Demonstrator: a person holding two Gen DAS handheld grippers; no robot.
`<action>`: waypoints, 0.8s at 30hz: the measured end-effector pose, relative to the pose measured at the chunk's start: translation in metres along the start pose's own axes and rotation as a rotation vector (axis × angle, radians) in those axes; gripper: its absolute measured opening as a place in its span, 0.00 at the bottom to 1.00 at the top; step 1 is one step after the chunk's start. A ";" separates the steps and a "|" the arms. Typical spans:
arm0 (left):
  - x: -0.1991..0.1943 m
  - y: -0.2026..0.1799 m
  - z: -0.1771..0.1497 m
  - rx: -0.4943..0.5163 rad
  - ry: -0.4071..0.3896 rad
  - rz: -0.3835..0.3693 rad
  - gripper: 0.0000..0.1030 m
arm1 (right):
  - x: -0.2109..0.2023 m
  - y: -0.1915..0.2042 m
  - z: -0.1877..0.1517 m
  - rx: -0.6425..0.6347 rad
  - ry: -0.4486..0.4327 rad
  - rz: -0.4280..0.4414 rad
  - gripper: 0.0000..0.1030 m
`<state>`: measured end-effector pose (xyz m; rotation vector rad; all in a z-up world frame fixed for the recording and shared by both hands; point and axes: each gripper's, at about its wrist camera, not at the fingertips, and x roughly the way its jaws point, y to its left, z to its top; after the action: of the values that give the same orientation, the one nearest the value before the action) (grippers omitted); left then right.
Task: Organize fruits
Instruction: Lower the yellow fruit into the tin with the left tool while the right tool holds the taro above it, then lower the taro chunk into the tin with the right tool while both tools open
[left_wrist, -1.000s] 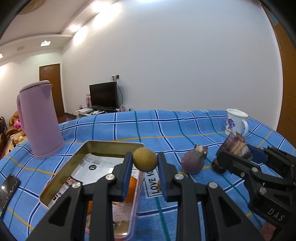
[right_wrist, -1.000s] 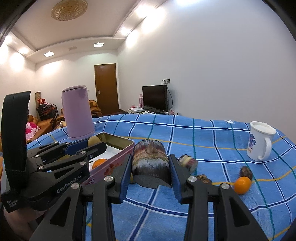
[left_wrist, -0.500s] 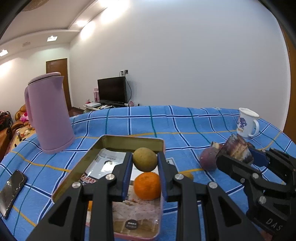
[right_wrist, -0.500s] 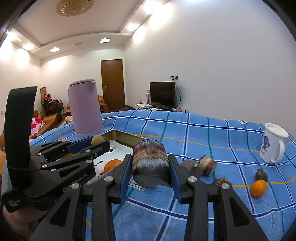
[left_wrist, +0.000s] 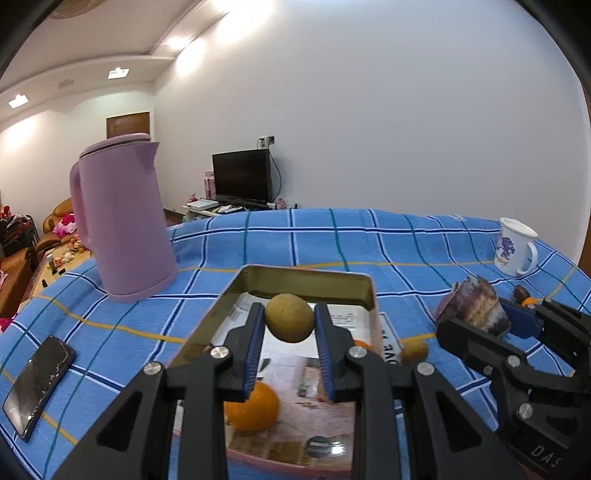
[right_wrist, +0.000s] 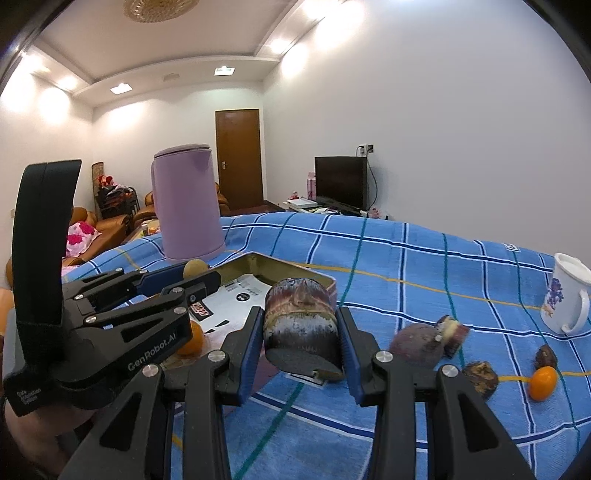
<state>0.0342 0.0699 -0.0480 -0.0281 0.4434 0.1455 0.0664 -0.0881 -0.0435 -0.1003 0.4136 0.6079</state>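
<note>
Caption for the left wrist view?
Left gripper holds a round tan fruit above an open rectangular metal tin.

A table under a blue checked cloth (left_wrist: 332, 240) carries everything. Ahead of the left tool sits an open rectangular metal tin (left_wrist: 306, 273); a tall lilac plastic jug (left_wrist: 122, 218) stands beyond it to the left, a black phone (left_wrist: 37, 384) nearer left. Right of the right tool lie a purple tuber (right_wrist: 415, 345), a small orange (right_wrist: 542, 383) and a white flowered mug (right_wrist: 567, 295).

Both wrist views look forward, slightly downward, close over the blue checked tablecloth (left_wrist: 369, 243), sharing the tin (right_wrist: 258, 264) and purple kettle (left_wrist: 122, 218).
</note>
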 end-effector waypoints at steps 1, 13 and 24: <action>0.001 0.004 0.000 -0.003 0.004 0.005 0.28 | 0.002 0.002 0.000 -0.002 0.002 0.005 0.40; 0.017 0.035 0.000 -0.028 0.081 0.045 0.28 | 0.025 0.030 0.007 -0.054 0.045 0.065 0.40; 0.032 0.043 -0.002 -0.039 0.167 0.047 0.27 | 0.046 0.034 0.010 -0.046 0.114 0.118 0.40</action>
<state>0.0554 0.1164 -0.0636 -0.0682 0.6085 0.1986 0.0847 -0.0341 -0.0524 -0.1556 0.5184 0.7308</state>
